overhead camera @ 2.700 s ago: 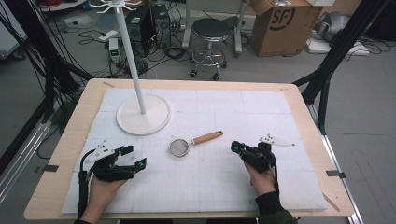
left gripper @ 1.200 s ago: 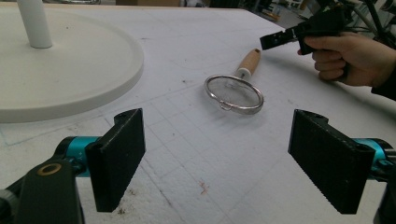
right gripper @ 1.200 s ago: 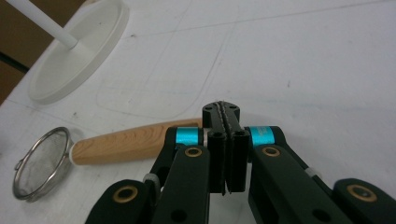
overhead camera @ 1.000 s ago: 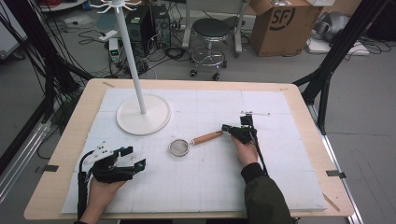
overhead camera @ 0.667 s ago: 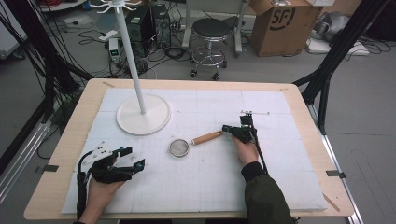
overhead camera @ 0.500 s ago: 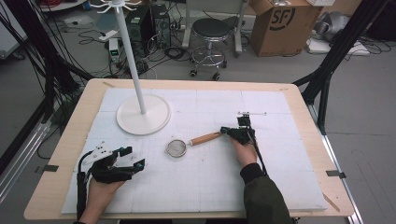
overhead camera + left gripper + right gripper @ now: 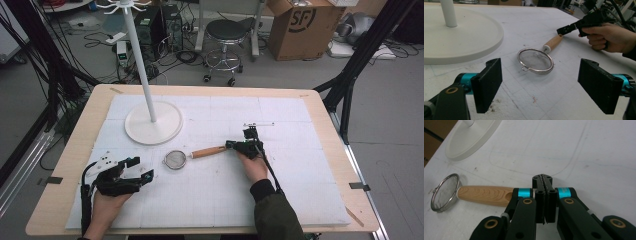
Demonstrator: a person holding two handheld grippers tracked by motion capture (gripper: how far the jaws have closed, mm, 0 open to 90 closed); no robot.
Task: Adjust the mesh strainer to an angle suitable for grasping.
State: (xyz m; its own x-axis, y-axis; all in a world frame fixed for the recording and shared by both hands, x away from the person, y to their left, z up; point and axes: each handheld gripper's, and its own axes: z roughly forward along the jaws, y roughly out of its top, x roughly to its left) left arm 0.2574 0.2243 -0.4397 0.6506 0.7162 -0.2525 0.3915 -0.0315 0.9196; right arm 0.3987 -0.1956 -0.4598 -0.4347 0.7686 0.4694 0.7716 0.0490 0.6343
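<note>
1. Two tools: right tool (image 7: 235, 145) is sitting with jaws closed on nothing, its tip touching the handle end of one strainer (image 7: 176, 159); left tool (image 7: 134, 168) is resting open.
2. One white stand (image 7: 153, 123) is standing on the bench (image 7: 310, 200).
3. Since the earlier frames, right tool and strainer are shifting leftward.

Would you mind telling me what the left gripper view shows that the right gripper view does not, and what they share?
Left gripper view: the left gripper with jaws wide apart and nothing between them, and the person's hand holding the other gripper near the handle's end.

Right gripper view: the right gripper with jaws shut together on nothing, beside the handle's end.

Both: the strainer with its wooden handle lying on the white mat, and the stand's round white base.
</note>
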